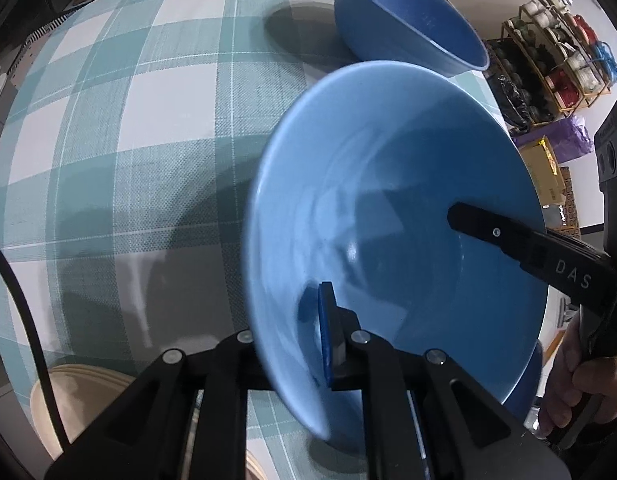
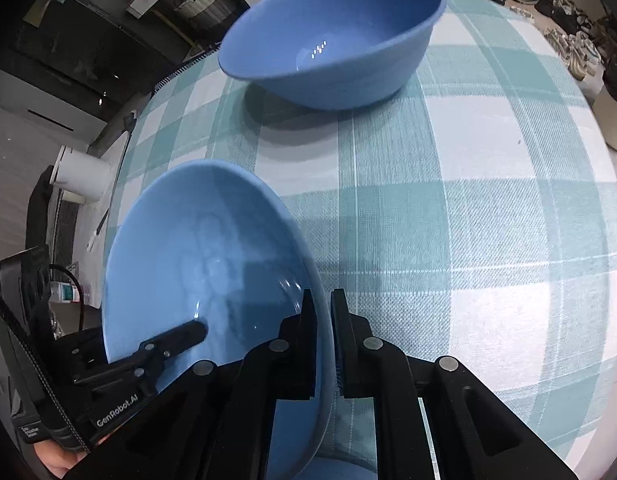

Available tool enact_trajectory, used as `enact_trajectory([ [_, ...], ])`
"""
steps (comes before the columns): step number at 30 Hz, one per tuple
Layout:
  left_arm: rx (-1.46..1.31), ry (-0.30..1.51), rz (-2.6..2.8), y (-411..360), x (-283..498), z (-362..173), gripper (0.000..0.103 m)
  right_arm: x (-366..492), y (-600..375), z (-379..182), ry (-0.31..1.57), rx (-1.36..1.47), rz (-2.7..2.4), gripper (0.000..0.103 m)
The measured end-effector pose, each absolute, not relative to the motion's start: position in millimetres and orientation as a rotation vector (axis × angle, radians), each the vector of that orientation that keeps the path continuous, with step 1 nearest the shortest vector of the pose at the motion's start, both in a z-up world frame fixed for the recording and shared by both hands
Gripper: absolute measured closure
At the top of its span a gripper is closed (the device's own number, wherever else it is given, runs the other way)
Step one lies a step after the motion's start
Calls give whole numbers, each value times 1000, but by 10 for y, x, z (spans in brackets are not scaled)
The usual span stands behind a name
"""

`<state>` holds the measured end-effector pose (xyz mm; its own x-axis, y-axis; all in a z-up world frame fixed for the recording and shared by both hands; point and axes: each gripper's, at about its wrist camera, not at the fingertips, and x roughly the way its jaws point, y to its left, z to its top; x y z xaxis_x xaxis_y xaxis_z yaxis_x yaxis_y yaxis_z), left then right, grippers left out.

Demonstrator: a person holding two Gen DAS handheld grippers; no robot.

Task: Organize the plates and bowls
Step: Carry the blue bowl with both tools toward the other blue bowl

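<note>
Two grippers share one load here: your left gripper (image 1: 332,336) is clamped on the near rim of the light blue bowl (image 1: 388,208), and your right gripper (image 2: 324,344) is clamped on the opposite rim of that same bowl (image 2: 196,264), each with one finger inside the wall and one outside. That bowl hangs tilted above the teal checked tablecloth (image 1: 148,120), and under its lower edge another blue rim (image 1: 528,376) peeks out, which looks like a bowl to nest it into. A darker blue bowl (image 2: 332,40) sits on the cloth further off, well apart from the one you carry. To do this step well, level the bowl before you lower it, centre it over the one below, and keep both grips firm until its base seats; then release one side at a time so it does not rock. Cream plates (image 1: 80,392) lie at the near left edge of the table. Readable writing: "DAS" on the right gripper's finger in the left wrist view, and "GenRobot.AI" on the left gripper's body (image 2: 116,412) in the right wrist view.
</note>
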<state>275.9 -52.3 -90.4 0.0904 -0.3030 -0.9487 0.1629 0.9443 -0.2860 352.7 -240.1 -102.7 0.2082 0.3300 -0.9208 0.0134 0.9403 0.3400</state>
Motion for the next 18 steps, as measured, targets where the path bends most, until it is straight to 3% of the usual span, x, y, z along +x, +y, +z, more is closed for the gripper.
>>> enact_trajectory([
  [18, -76, 1386, -408, -478, 2528, -355, 93, 3093, -2564, -289, 1204, 337, 223, 94],
])
